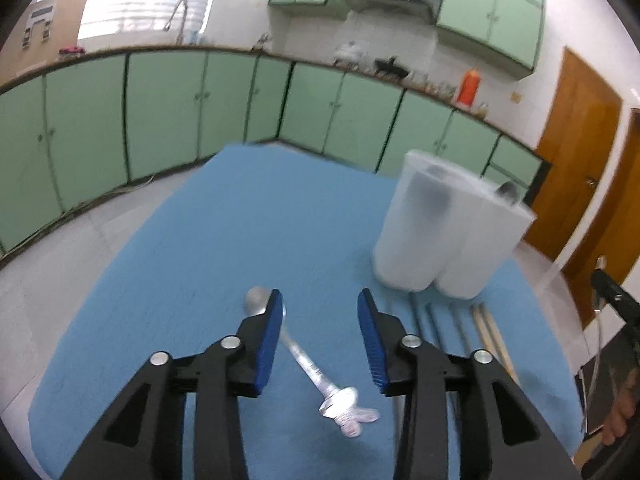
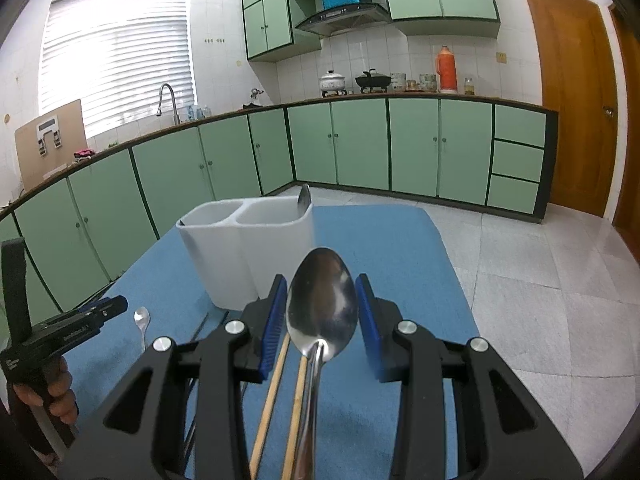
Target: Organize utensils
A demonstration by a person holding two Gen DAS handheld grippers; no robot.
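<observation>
Black left gripper with blue ribbed pads (image 1: 320, 312) tilted down over blue table mat (image 1: 224, 216), jaws apart, holding nothing; small silver spoon with ornate handle (image 1: 306, 364) lying on mat between them. Black right gripper (image 2: 322, 304) angled down, jaws part-open; whether pads press large steel spoon (image 2: 322, 304) between them cannot be told. Pale wooden chopsticks (image 2: 276, 384) on mat below. White two-compartment plastic holder (image 2: 248, 252) upright beyond, one utensil inside.
</observation>
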